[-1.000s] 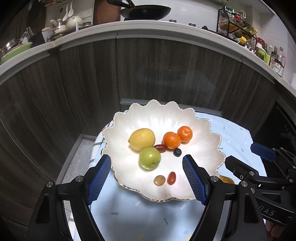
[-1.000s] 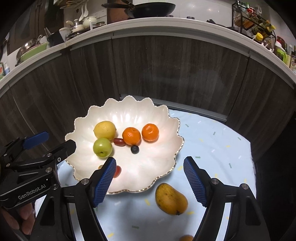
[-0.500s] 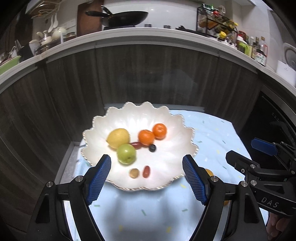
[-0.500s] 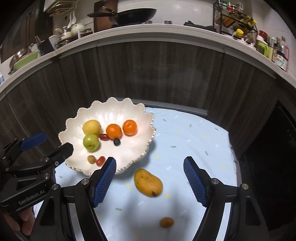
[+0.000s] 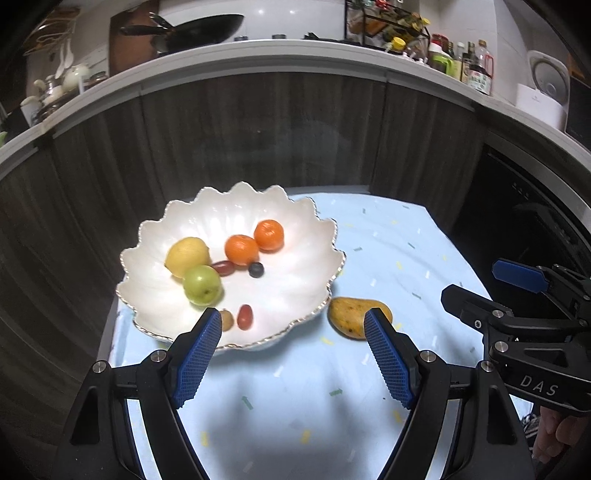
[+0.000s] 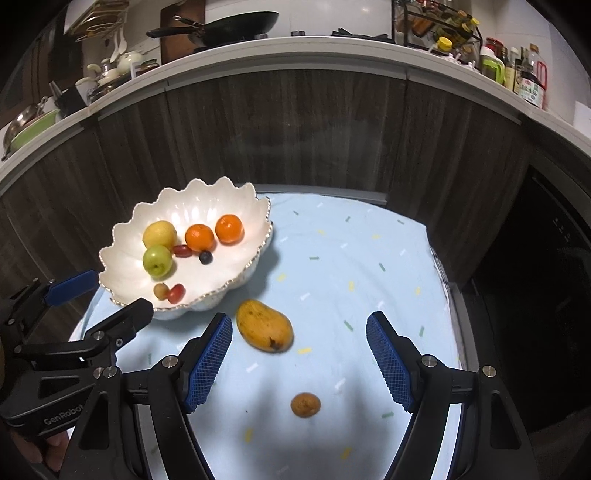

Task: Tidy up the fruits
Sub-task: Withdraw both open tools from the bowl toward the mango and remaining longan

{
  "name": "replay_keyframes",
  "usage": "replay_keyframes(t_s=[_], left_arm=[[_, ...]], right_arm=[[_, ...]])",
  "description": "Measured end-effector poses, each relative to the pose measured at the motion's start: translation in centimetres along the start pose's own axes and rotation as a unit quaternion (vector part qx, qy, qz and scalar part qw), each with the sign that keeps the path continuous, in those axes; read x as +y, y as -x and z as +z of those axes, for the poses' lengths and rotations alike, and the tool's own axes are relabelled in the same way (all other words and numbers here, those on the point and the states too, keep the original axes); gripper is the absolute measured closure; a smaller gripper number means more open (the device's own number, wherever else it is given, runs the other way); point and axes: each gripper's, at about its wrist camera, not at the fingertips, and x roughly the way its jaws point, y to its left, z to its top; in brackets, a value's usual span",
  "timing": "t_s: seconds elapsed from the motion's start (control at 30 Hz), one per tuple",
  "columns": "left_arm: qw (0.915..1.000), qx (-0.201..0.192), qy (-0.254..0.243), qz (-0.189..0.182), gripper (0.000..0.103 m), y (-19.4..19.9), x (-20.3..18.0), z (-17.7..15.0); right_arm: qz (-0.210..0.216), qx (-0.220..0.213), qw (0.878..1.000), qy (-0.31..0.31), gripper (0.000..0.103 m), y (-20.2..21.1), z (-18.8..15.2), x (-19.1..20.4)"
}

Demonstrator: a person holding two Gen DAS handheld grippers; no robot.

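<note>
A white scalloped bowl [image 5: 295, 288] [image 6: 236, 266] sits on the left of a light blue tablecloth. It holds a lemon [image 5: 187, 256], a green apple [image 5: 201, 284], two oranges [image 5: 241, 250], a dark berry [image 5: 256, 269] and several small red and tan fruits. A yellow mango [image 6: 264, 329] [image 5: 349, 314] lies on the cloth just right of the bowl. A small brown fruit [image 6: 305, 404] lies nearer me. My left gripper [image 5: 293, 326] hovers open over the bowl's near rim. My right gripper [image 6: 299, 330] is open, the mango just inside its left finger [image 6: 210, 360].
The blue-clothed table [image 6: 369, 266] drops off at its right and far edges. Dark wood cabinet fronts [image 5: 277, 129] stand behind it. The counter above carries a black pan [image 6: 229, 24], bottles [image 6: 517, 70] and kitchenware. A dark appliance [image 5: 524, 206] stands at the right.
Both grippers have shifted right and pulled back from the bowl, which now sits smaller and further left. The mango has come between the right gripper's fingers, and the small brown fruit has appeared.
</note>
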Motion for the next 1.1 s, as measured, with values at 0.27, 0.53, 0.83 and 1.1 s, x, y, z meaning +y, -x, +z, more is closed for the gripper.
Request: replay_keyframes(t_s=[0.27,0.53,0.83,1.1], left_arm=[[0.9995,0.015,-0.022,-0.015,0.024,-0.9,-1.2,-1.1],[0.9987,0.034,-0.03,-0.024,0.024,-2.0,-2.1,-2.6],[0.9966,0.058,-0.036,-0.046,0.024,-4.5,-2.5,-4.3],[0.9923,0.058,-0.07,-0.084,0.024,-6.7,-3.5,-4.2]], right_arm=[[-0.011,0.02,1.0,-0.009,0.027,-0.6,-2.1,-0.7],[-0.018,0.045,0.999,-0.018,0.027,-1.5,-4.5,-1.3],[-0.027,0.069,0.997,-0.017,0.028,-3.7,-6.8,-1.4],[-0.053,0.071,0.996,-0.006,0.028,-4.7,-7.7,-1.9]])
